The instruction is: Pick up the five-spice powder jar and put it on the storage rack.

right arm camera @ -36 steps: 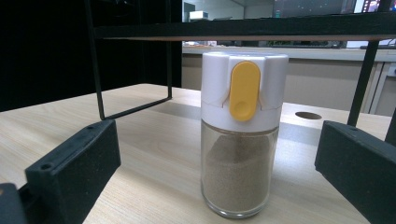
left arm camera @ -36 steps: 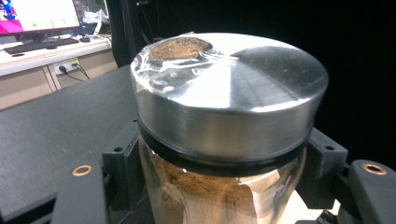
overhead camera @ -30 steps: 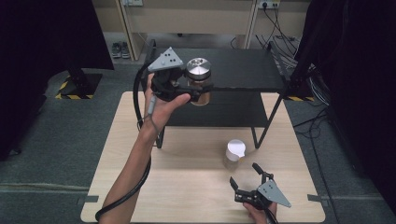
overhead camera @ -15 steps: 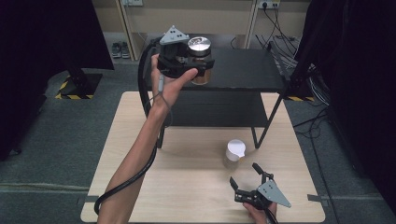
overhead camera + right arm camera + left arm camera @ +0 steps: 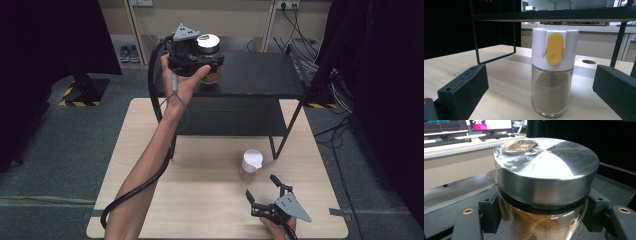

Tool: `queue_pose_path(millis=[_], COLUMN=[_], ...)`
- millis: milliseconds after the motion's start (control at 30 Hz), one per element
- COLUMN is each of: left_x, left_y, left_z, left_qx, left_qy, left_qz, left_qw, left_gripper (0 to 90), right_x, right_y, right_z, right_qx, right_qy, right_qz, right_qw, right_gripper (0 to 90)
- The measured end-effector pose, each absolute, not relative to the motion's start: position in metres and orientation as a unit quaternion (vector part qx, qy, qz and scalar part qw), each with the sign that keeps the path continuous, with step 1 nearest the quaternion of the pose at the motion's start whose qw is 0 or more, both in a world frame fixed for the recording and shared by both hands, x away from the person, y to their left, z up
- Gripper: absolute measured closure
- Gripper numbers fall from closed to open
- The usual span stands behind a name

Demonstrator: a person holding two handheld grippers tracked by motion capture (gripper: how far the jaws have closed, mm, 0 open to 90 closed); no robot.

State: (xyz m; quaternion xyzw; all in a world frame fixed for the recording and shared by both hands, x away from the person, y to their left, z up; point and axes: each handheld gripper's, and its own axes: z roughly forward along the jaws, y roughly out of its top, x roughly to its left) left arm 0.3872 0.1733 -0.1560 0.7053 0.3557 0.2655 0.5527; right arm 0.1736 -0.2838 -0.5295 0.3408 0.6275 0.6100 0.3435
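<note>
Your left gripper [image 5: 207, 62] has its jaws clamped on a glass jar [image 5: 210, 64] with a shiny metal lid [image 5: 547, 167] and brown powder inside. In the left gripper view the two black jaws press on the glass from both sides, just below the lid. In the high view the jar is at the top shelf [image 5: 260, 75] of the black rack, near its left part; you cannot tell from these pictures if its bottom touches the shelf or is a little above it. Your left hand [image 5: 182, 80] is stretched far forward, with the thick black cable [image 5: 135, 187] running along the forearm and down to the near edge of the table.

The second container is a small shaker [image 5: 552, 72] of clear glass with a white cap and a yellow flip tab [image 5: 555, 48], filled a bit more than half with greyish-brown powder. It stands upright on the light wooden table [image 5: 150, 200], just in front of the rack's right front leg [image 5: 285, 131].

Your right gripper [image 5: 264, 192] is low on the table at the near right side, close to the shaker but not touching it. Its jaws stand wide apart, and in the right gripper view the shaker stands between them, a bit farther ahead, free on both sides.
</note>
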Motion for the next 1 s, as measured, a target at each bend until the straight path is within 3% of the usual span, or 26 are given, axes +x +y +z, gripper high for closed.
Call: queue_pose_path(millis=[633,867,1000], left_x=[0.390,0.383,0.379], left_y=[0.168,0.169,0.174], left_z=[-0.174,-0.177,-0.179], left_qx=[0.693,0.669,0.670], left_qy=[0.361,0.379,0.362], left_qz=[0.283,0.288,0.293], left_qw=[0.556,0.571,0.579], left_gripper=[29.6,1.5,0.0], right_x=[0.174,0.174,0.174], right_y=[-0.283,-0.283,-0.283], right_z=[-0.530,-0.530,-0.530], right_qx=[0.340,0.340,0.340], right_qy=[0.627,0.628,0.628], right_qz=[0.610,0.611,0.611], right_qw=[0.344,0.343,0.343], right_gripper=[0.4,0.4,0.4])
